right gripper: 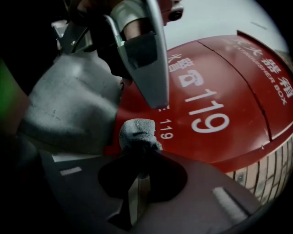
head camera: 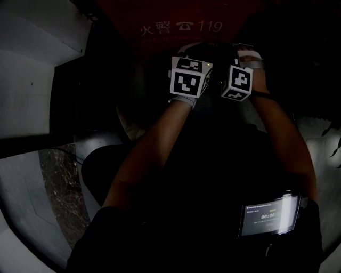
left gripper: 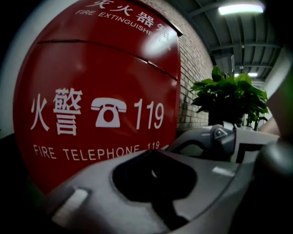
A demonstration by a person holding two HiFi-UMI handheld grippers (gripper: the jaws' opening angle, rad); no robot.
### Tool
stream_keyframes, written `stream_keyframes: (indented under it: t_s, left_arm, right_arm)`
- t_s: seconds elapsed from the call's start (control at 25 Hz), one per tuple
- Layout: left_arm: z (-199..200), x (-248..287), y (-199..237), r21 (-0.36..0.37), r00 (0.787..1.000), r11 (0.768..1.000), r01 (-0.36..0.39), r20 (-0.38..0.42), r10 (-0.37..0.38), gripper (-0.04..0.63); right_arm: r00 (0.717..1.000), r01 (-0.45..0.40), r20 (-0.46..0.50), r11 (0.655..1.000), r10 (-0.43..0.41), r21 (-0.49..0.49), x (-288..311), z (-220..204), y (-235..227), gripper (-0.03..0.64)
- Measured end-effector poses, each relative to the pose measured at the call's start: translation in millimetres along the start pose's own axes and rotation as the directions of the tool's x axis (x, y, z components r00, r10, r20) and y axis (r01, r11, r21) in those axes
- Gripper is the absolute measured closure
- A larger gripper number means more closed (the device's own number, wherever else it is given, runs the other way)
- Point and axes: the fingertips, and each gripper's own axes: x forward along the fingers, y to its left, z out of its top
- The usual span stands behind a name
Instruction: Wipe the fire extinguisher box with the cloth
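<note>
Screen: a small lit display [head camera: 269, 214] sits nearest you, low at the right of the head view, and its print is too blurred to read.
Arms: your forearms reach forward side by side, and the two marker cubes are close together just under the white print on the box.
Left gripper [left gripper: 153, 172]: its jaws are together with nothing between them, and it points at the lower part of the box's front face, by the line FIRE TELEPHONE 119.
Right gripper [right gripper: 138, 157]: its jaws are clamped on the cloth, and it is just beside the left one, on its right.
Cloth [right gripper: 137, 131]: grey, with a small bunched tip poking past the jaws in front of the box's lower front, by the small 119. You cannot tell if it touches the red face.
Fire extinguisher box [left gripper: 100, 73]: red and upright, with white characters, a phone symbol and 119, and a seam across its upper front.
Brick wall [left gripper: 192, 68]: it runs away behind the box's right edge.
Plant [left gripper: 229, 93]: green and leafy, well beyond the box's right edge.
Ceiling light [left gripper: 240, 8]: a lit strip overhead, farthest from you.
</note>
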Motion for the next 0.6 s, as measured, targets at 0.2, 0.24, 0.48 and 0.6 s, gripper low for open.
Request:
stream_keyframes:
  t_s: [0.2, 0.24, 0.48, 0.6]
  left_arm:
    - [-22, 9, 6, 0.025, 0.999, 0.999, -0.02, -0.035, 0.021, 0.594]
    - [-24, 10, 6, 0.024, 0.999, 1.0, -0.02, -0.04, 0.021, 0.594]
    - [-30, 13, 4, -0.023, 0.998, 1.0, -0.001, -0.056, -0.001, 0.594]
    - [-30, 14, 5, -0.028, 0.998, 1.0, 0.001, -0.059, -0.002, 0.594]
  right_arm:
    - [0.999, -0.041, -0.007, 0.999, 0.041, -0.034, 12, 0, 21, 0.583]
    - [0.999, -0.052, -0.008, 0.998, 0.052, -0.036, 14, 0, 25, 0.583]
    - [0.992, -0.127, -0.029, 0.99, 0.125, -0.058, 30, -7, 54, 0.583]
    - [0.988, -0.15, -0.043, 0.986, 0.147, -0.079, 36, -10, 67, 0.583]
